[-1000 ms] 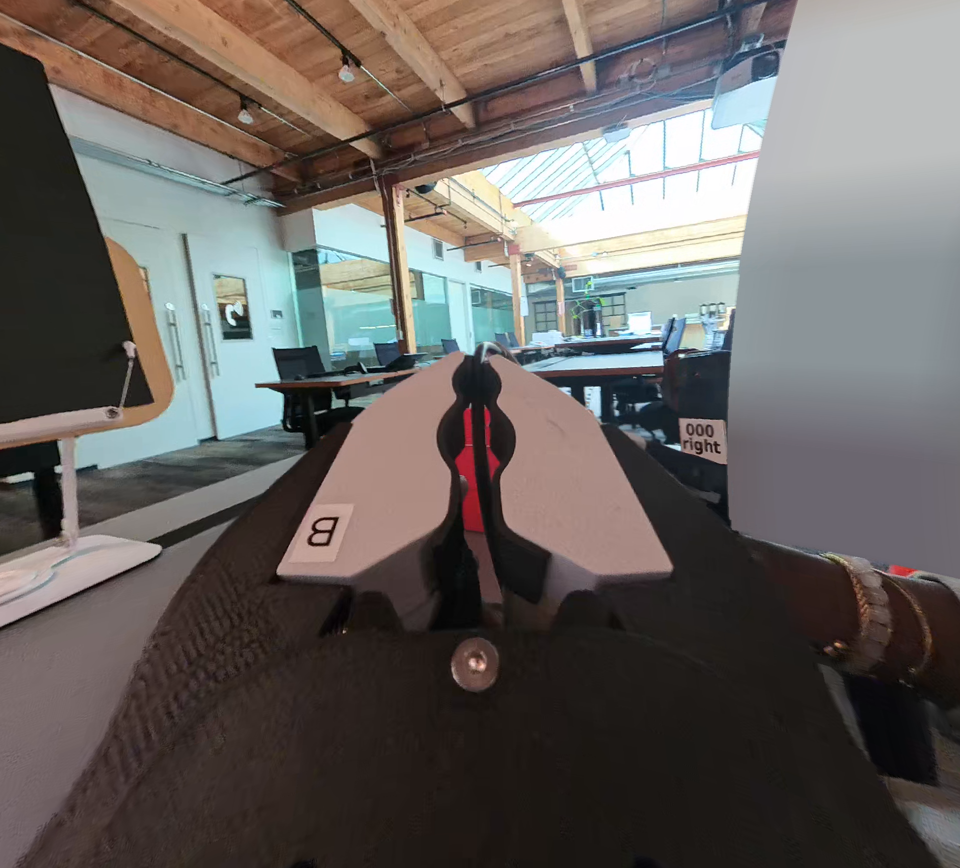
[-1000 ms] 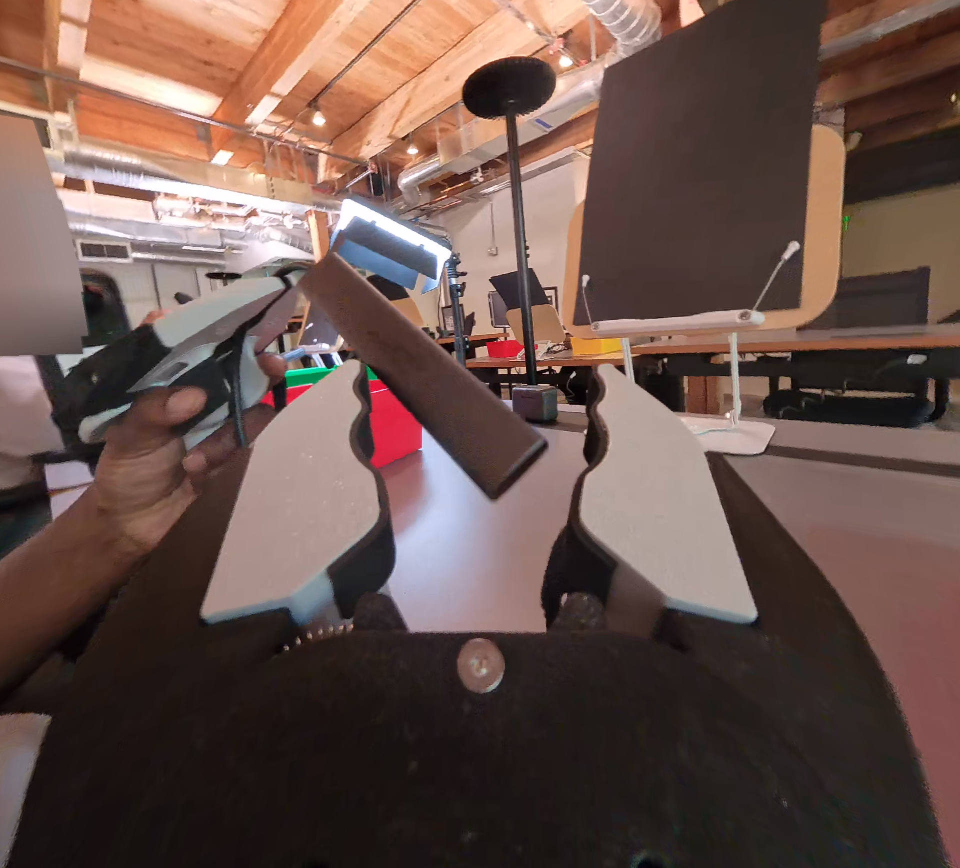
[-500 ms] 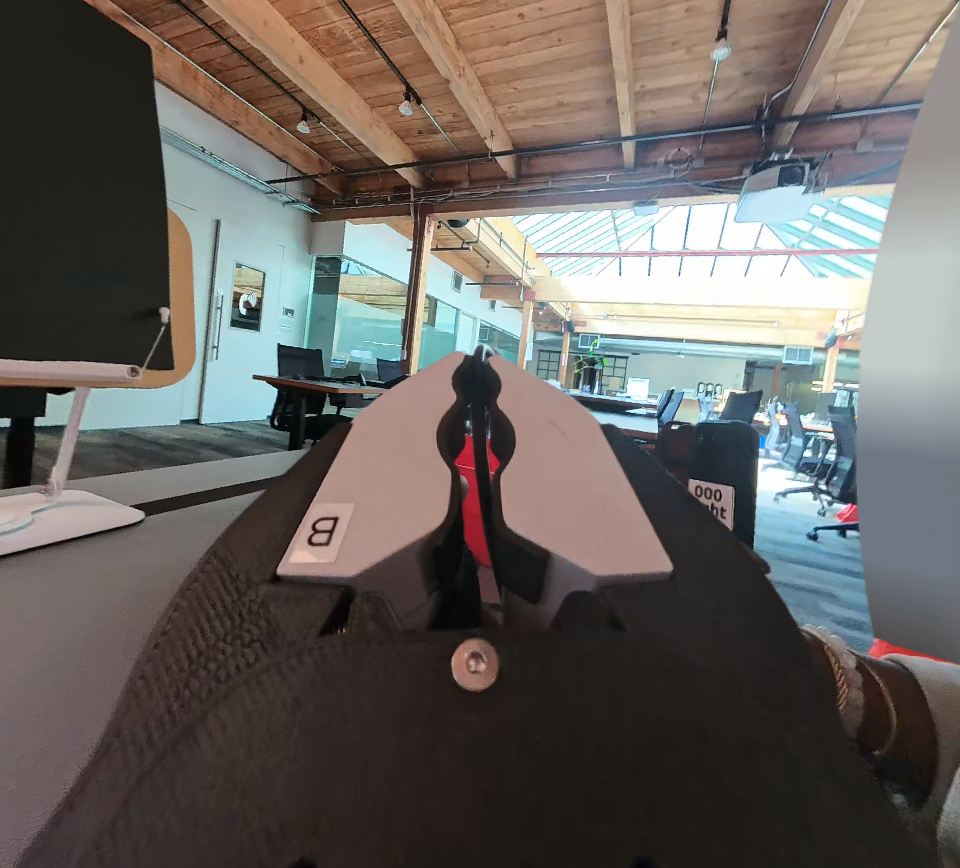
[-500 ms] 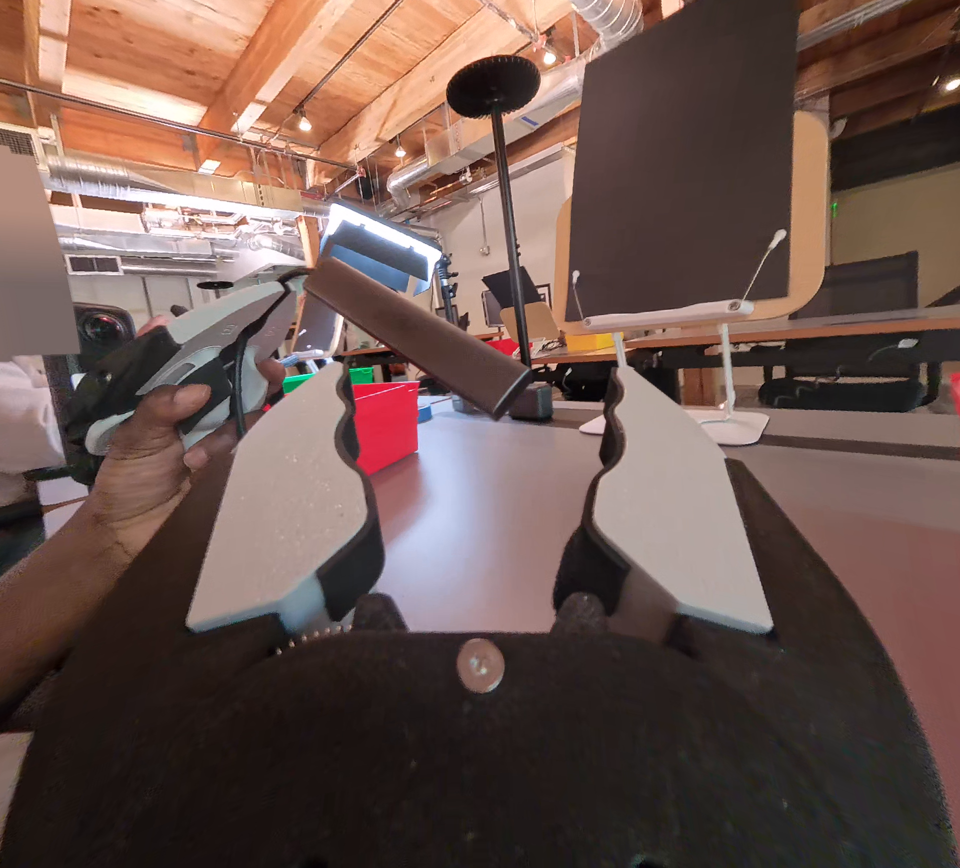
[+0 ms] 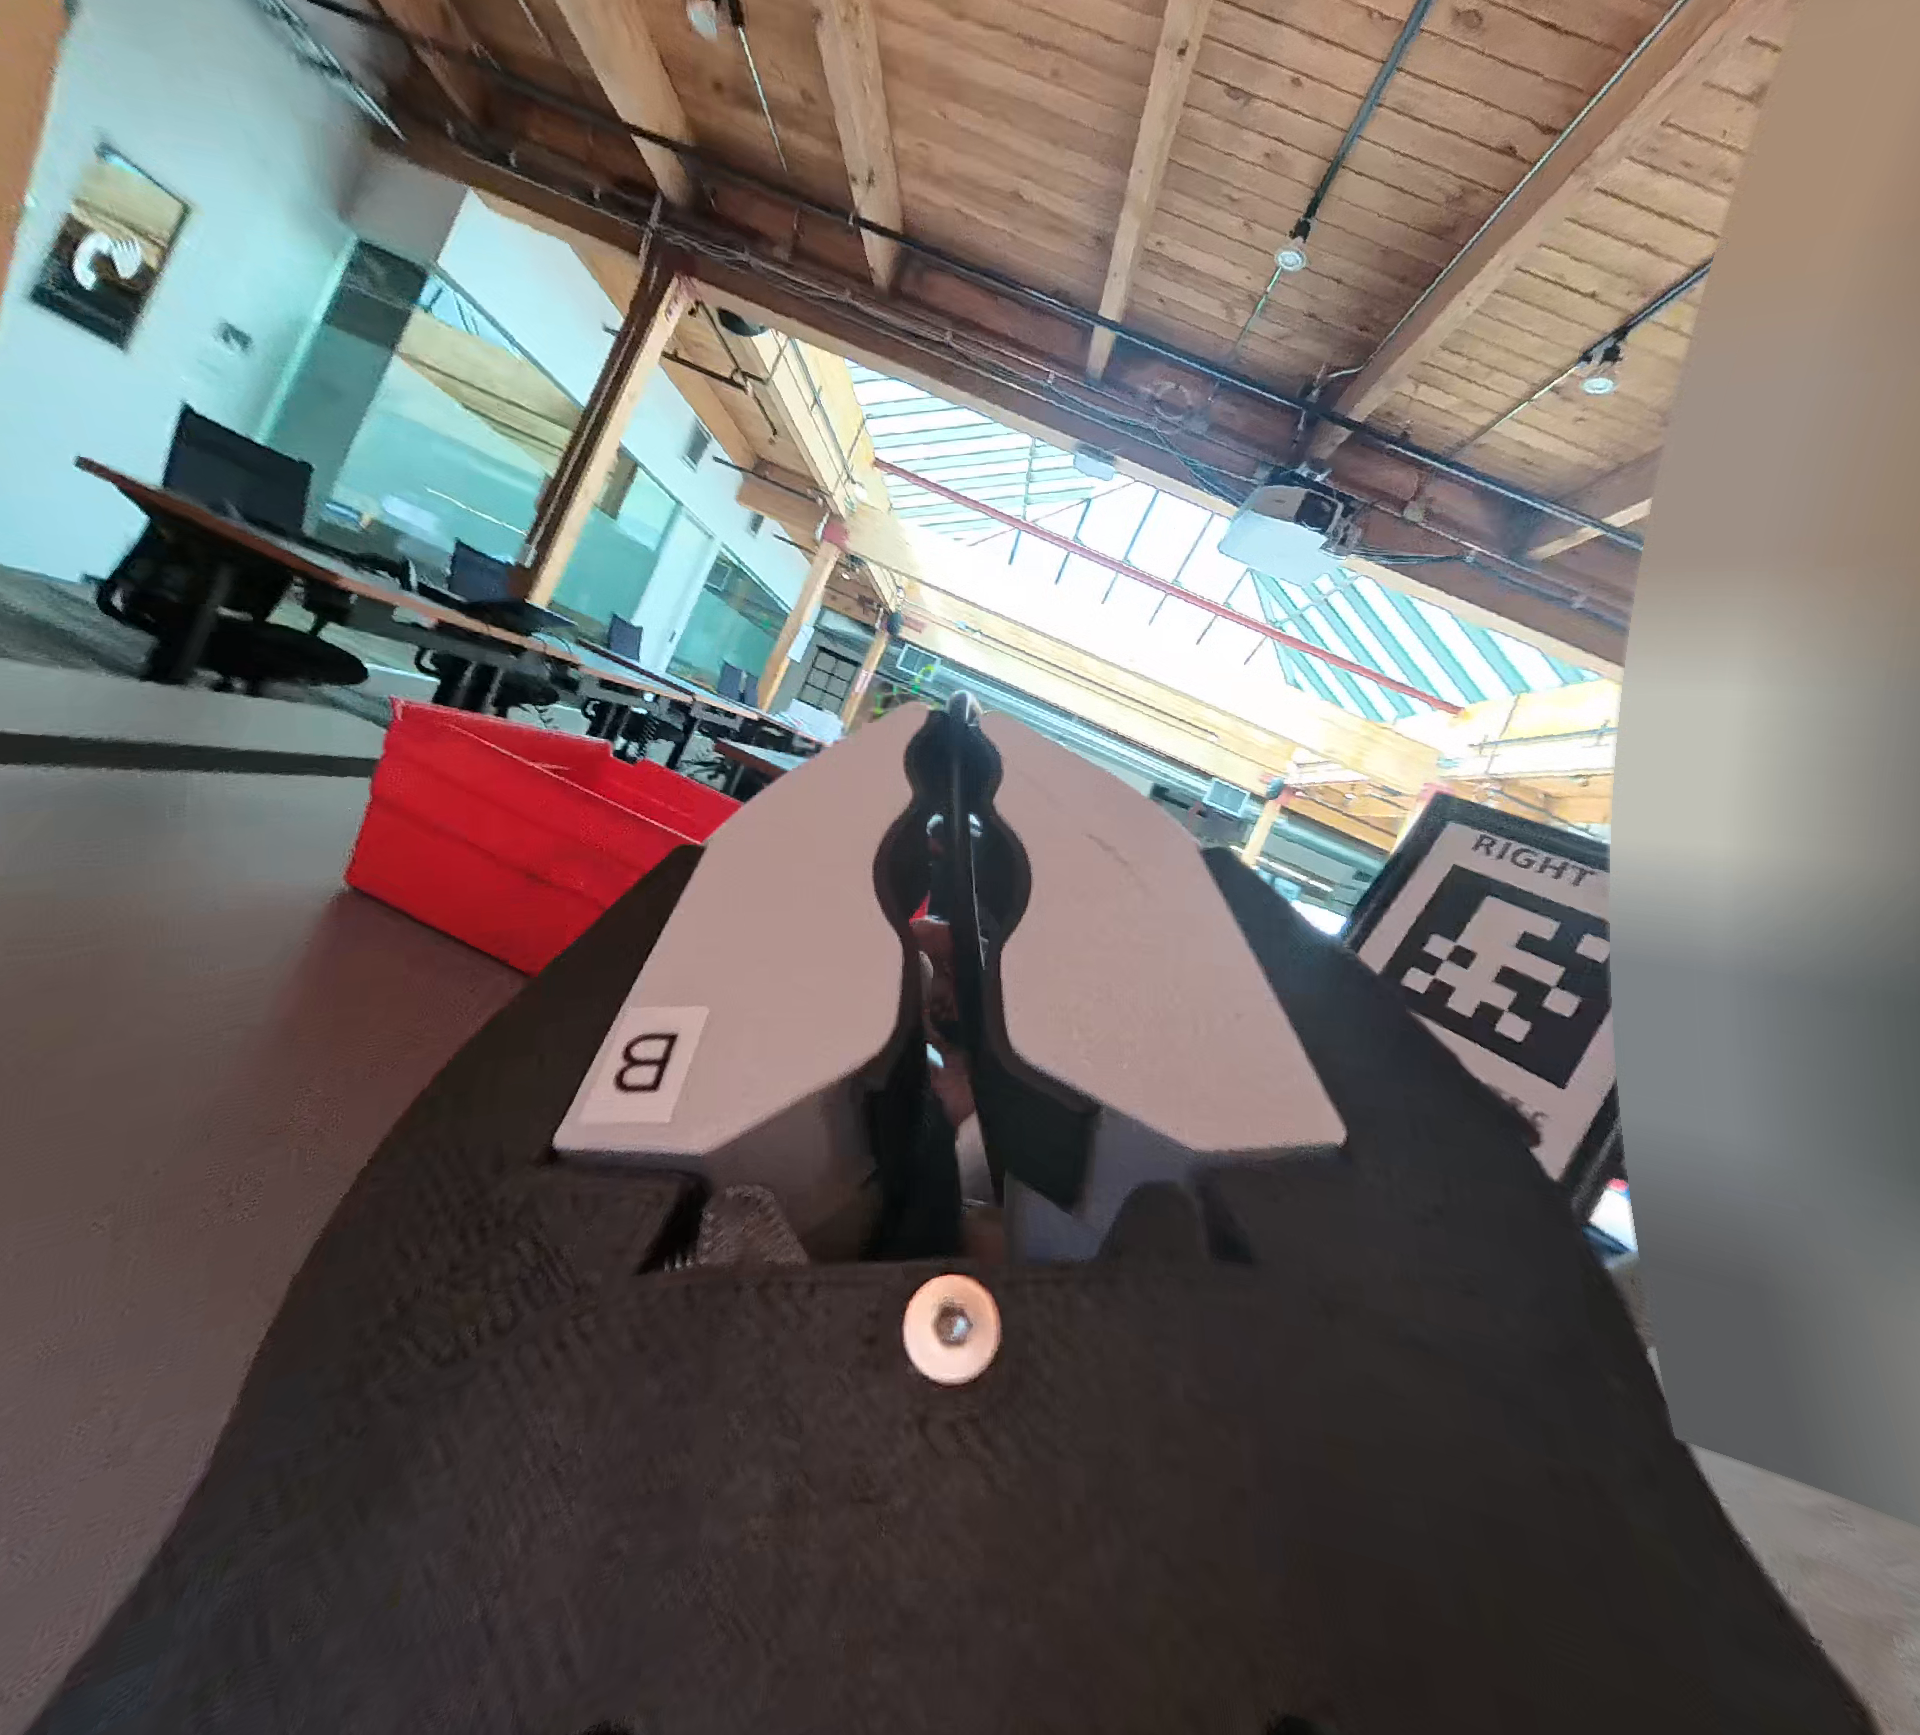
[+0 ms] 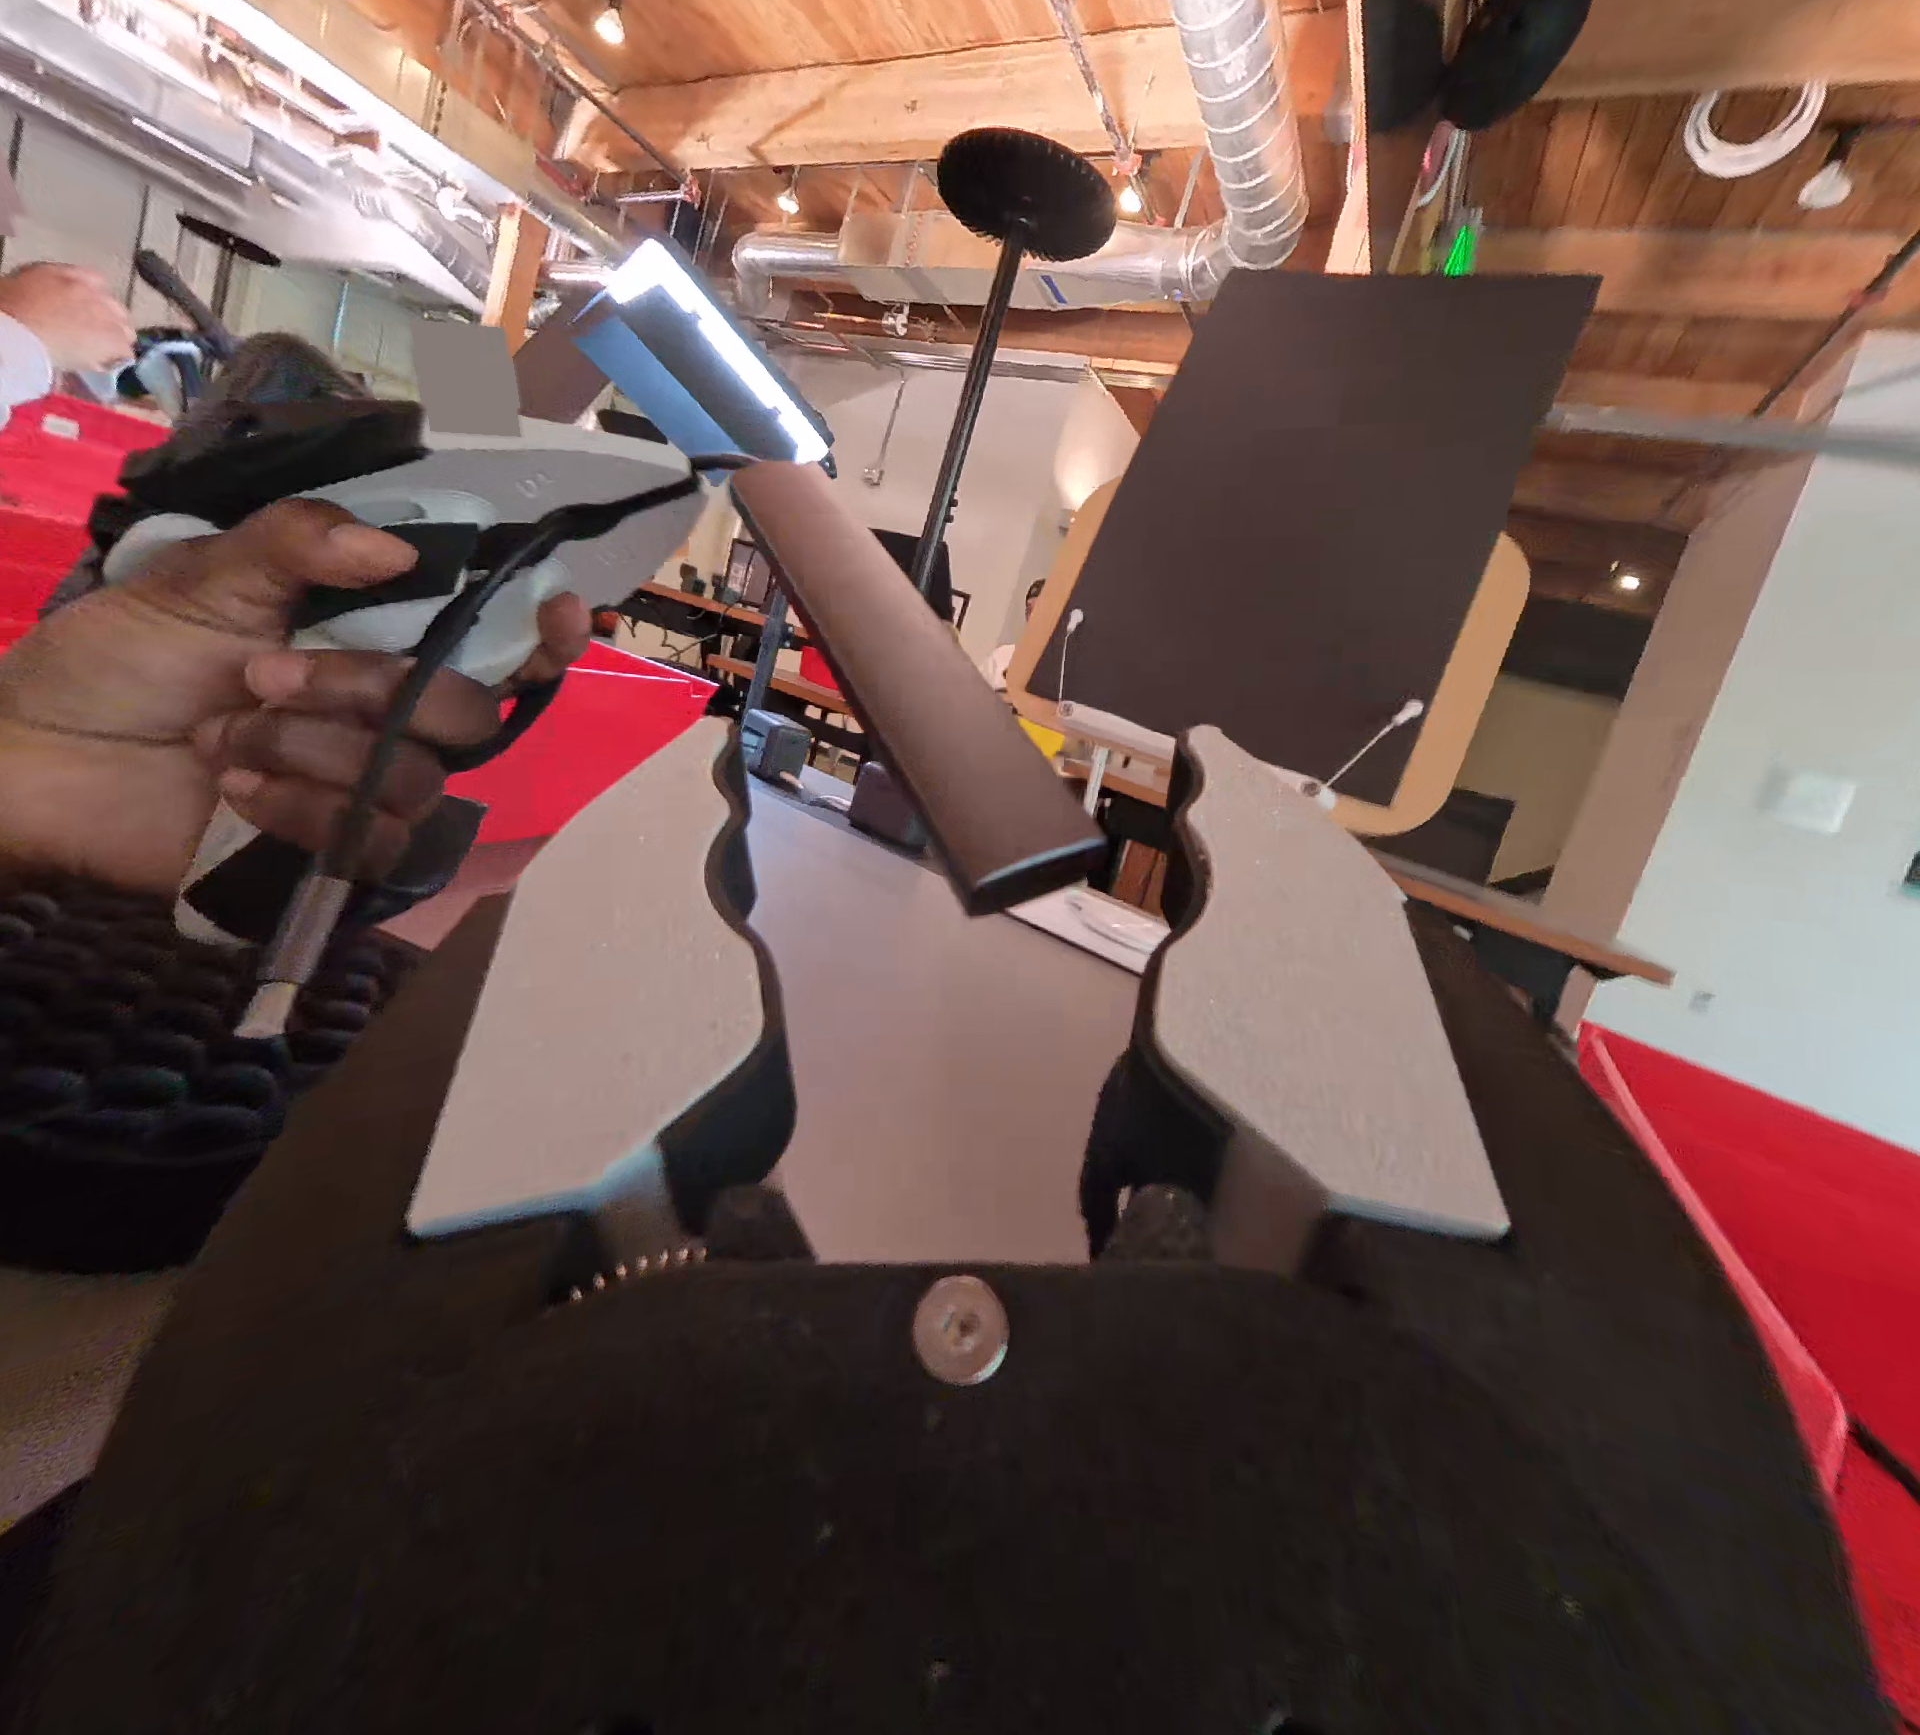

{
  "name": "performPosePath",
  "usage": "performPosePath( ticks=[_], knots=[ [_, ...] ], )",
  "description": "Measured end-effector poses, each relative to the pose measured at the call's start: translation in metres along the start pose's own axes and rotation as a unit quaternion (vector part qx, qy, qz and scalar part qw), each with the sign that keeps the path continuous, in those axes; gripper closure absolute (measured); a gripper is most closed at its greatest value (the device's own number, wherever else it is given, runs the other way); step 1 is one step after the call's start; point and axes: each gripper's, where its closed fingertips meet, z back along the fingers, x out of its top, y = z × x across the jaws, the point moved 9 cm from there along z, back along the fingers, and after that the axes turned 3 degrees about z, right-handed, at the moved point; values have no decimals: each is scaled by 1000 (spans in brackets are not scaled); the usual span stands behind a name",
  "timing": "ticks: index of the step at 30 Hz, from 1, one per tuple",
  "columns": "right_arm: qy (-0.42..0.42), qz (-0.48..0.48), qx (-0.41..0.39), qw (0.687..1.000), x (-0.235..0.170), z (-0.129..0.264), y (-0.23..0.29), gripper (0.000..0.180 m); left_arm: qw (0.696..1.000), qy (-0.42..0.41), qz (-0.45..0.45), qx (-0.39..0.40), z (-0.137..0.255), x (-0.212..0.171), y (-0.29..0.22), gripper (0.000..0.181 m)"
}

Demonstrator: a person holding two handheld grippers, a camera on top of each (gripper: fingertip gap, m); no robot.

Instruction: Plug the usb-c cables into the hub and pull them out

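Observation:
The hub (image 6: 904,688) is a long dark flat bar. My left gripper (image 6: 686,480), held in a hand at the left of the right wrist view, is shut on the hub's upper end. The hub slants down to the right, and its free end hangs just above and between my right gripper's (image 6: 961,735) open, empty fingers. A black cable (image 6: 416,698) runs back from the left gripper's tip past the hand and ends in a silver plug (image 6: 296,947). In the left wrist view my left gripper (image 5: 956,719) is shut on a thin black strip. The hub's ports are hidden.
A red bin (image 5: 499,823) sits on the grey table (image 6: 935,1010) ahead of the left gripper. The right gripper's marker tag (image 5: 1486,968) shows to its right. A black board on a white stand (image 6: 1309,532) and a black pole stand (image 6: 1023,179) are at the back. Another red bin (image 6: 1766,1197) is at the right. Spacing between my two grippers at the tips: around 9 centimeters.
Both views have swung and tilted. The red bin has come into the left wrist view. The hub's free end now hangs lower, between the right fingertips. Both grippers keep their states.

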Motion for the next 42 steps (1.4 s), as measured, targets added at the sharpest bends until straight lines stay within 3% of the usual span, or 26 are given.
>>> performPosePath(
  ticks=[3, 6, 12, 15, 17, 20, 22, 25, 27, 29, 31, 34, 36, 42],
  knots=[
    [4, 29, -1, 1000, 1, 0, 3, 108, 1000, -2, 8, -8, 0, 1, 0, 177],
    [-6, 33, -13, 999, 4, 4, 0, 139, 1000, 1, 5, -6, 0, 1, 0, 177],
    [-28, 72, -4, 997, 11, 9, 6, 145, 1000, -2, -3, 7, -1, 2, 0, 177],
    [-30, 145, -20, 989, 16, 12, 10, 154, 998, -24, -40, 51, 2, 9, 2, 157],
    [-23, 224, -26, 974, 18, 14, 15, 170, 993, -22, -94, 74, 4, 14, -2, 155],
    [-8, 393, -42, 919, 16, 12, 24, 171, 969, -5, -211, 129, 2, 14, -8, 149],
    [5, 446, -28, 894, 12, 10, 31, 171, 944, 22, -295, 143, -3, 6, -13, 147],
    [20, 371, -10, 928, 8, 9, 32, 171, 894, 80, -426, 111, -13, -11, -25, 145],
    [26, 264, -11, 964, 11, 8, 24, 171, 838, 106, -524, 111, -17, -24, -30, 140],
    [31, 85, -18, 996, 15, 7, 10, 171, 757, 112, -629, 139, -21, -35, -32, 140],
    [24, -129, -16, 991, 15, 6, -2, 171, 692, 124, -695, 153, -26, -49, -32, 140],
    [33, -323, 8, 946, 12, 4, -10, 170, 669, 155, -711, 153, -32, -64, -30, 140],
    [50, -363, 17, 930, 9, 2, -9, 170, 648, 147, -728, 169, -32, -64, -29, 142],
    [90, -407, 65, 907, 7, -2, 0, 170, 652, 231, -702, 171, -32, -69, -16, 147]
  ],
)
